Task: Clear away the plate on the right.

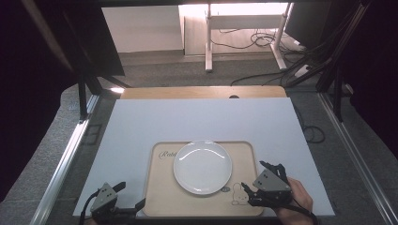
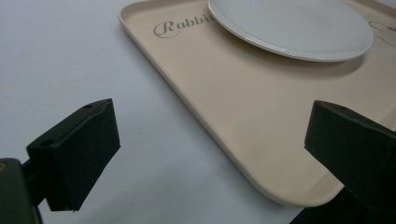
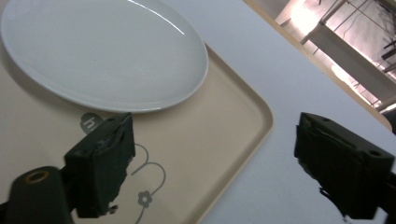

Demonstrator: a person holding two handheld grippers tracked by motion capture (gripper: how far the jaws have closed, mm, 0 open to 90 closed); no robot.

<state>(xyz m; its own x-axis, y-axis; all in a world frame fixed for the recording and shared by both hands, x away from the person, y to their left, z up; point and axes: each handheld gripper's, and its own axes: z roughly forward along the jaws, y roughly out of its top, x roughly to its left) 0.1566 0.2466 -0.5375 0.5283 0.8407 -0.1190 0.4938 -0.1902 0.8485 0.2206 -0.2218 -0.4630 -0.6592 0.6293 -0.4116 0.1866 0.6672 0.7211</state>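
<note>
White plate on beige tray, both grippers wide open, holding nothing.
High view: left gripper at plate's 7 o'clock, right gripper at 4. Left gripper view: "Rabbit" lettering, jaws straddle tray corner. Right gripper view: rabbit drawing, jaws straddle tray edge.

White table carries beige tray; wooden strip, perhaps board, behind.
</note>
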